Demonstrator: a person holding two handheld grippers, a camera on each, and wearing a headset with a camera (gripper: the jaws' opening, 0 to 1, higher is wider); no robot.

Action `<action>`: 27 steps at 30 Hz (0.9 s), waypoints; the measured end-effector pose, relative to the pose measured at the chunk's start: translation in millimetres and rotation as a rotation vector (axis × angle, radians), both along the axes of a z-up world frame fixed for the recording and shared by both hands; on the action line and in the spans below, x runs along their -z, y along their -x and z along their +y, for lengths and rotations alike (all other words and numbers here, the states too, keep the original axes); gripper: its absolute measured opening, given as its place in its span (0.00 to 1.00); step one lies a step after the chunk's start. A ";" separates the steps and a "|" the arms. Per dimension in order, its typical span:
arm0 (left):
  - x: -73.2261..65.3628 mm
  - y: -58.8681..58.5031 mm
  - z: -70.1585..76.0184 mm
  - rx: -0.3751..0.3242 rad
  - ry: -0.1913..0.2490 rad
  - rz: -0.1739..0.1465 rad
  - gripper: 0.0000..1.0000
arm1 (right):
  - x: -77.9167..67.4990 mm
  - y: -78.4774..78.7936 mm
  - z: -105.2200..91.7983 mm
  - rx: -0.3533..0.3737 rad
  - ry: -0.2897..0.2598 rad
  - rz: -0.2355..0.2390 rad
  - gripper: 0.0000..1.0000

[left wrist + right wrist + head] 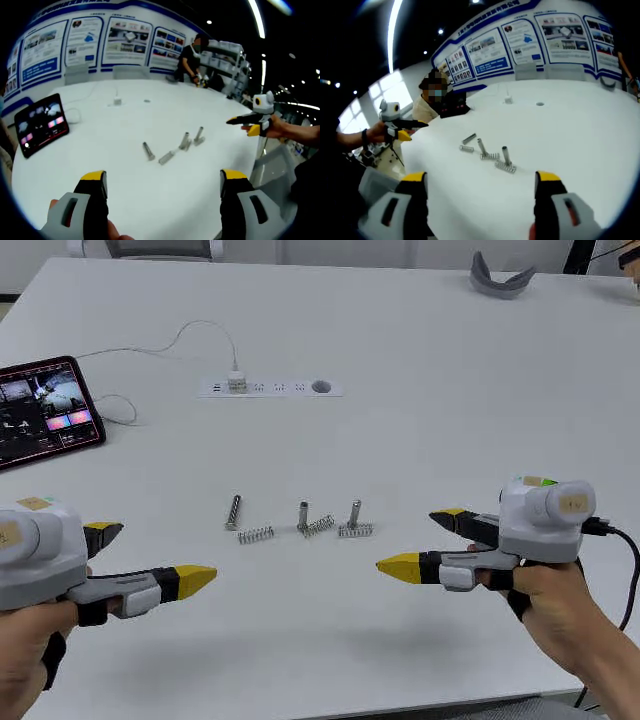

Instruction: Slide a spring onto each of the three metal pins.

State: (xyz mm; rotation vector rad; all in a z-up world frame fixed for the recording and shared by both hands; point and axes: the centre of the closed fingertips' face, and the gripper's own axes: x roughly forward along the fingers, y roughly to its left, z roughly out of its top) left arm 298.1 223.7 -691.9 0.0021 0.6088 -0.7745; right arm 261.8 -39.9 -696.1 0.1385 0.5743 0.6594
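Head view: pins (303,513), springs (318,526) lie between left claw (160,552) and right claw (412,538), both apart.

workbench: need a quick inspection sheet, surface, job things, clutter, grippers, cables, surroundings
surface: white table, no marks seen
job's things: three metal pins, a spring lying beside each, none threaded yet
clutter: lit tablet, power strip, grey curved piece at far edge
grippers: left gripper and right gripper both open, empty, short of the pins
cables: white cable from the strip toward the tablet; black cable off the right gripper
surroundings: wall posters, a person beyond the table
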 end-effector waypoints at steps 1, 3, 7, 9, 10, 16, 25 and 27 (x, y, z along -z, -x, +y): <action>0.5 -0.5 -0.9 0.000 0.004 0.004 0.95 | 0.0 0.2 -0.3 0.003 -0.006 0.001 0.91; 1.7 -2.0 -2.2 0.000 0.000 0.006 0.95 | 1.4 1.1 -1.0 0.011 -0.002 0.001 0.93; 4.1 -5.7 -5.2 0.005 -0.002 0.007 0.96 | 5.0 4.6 -0.6 0.010 0.002 0.007 0.93; 5.6 -8.0 -7.3 0.007 -0.002 0.009 0.96 | 5.3 7.1 -0.5 0.015 -0.002 0.007 0.94; 6.1 -9.5 -8.8 0.008 0.003 0.011 0.96 | 4.7 8.5 0.1 0.019 -0.009 0.005 0.94; 10.6 -15.7 -17.7 0.026 0.009 0.016 0.94 | 10.7 15.7 1.2 0.026 0.004 0.019 0.94; 19.3 -22.7 -31.0 0.060 0.000 0.022 0.90 | 19.8 30.8 2.8 0.027 0.014 0.034 0.92; 19.4 -24.6 -33.0 0.061 0.002 0.021 0.88 | 23.7 33.7 1.4 0.016 0.057 0.028 0.89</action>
